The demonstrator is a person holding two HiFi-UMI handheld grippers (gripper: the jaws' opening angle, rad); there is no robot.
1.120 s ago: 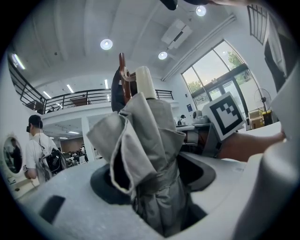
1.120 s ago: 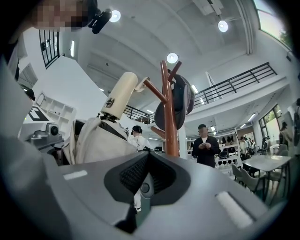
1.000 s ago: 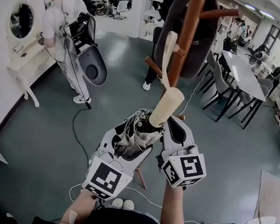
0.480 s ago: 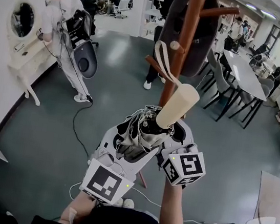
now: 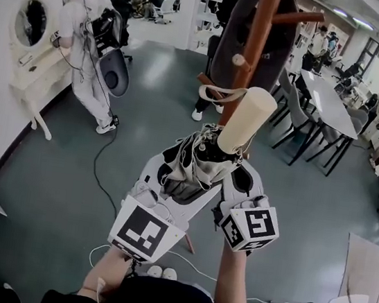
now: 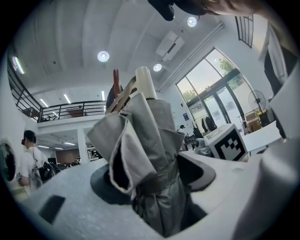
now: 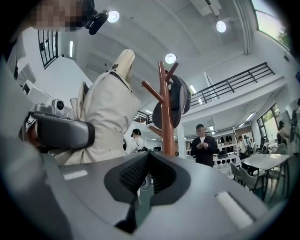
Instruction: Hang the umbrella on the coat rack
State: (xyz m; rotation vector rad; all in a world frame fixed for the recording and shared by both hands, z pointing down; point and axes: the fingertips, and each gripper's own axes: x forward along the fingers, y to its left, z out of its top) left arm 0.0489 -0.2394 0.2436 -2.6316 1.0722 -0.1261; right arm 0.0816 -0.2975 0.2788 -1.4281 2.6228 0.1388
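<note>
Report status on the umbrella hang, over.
Left hand-held gripper shut on umbrella, handle up by coat rack. Right hand-held gripper shut, empty. Strap loop beside lower peg, hook unconfirmed. Dark bag on rack.

No legible words, numbers, brand names, labels or signs on anything in these views.

The coat rack [image 5: 256, 37] is cut off at the head view's top.
</note>
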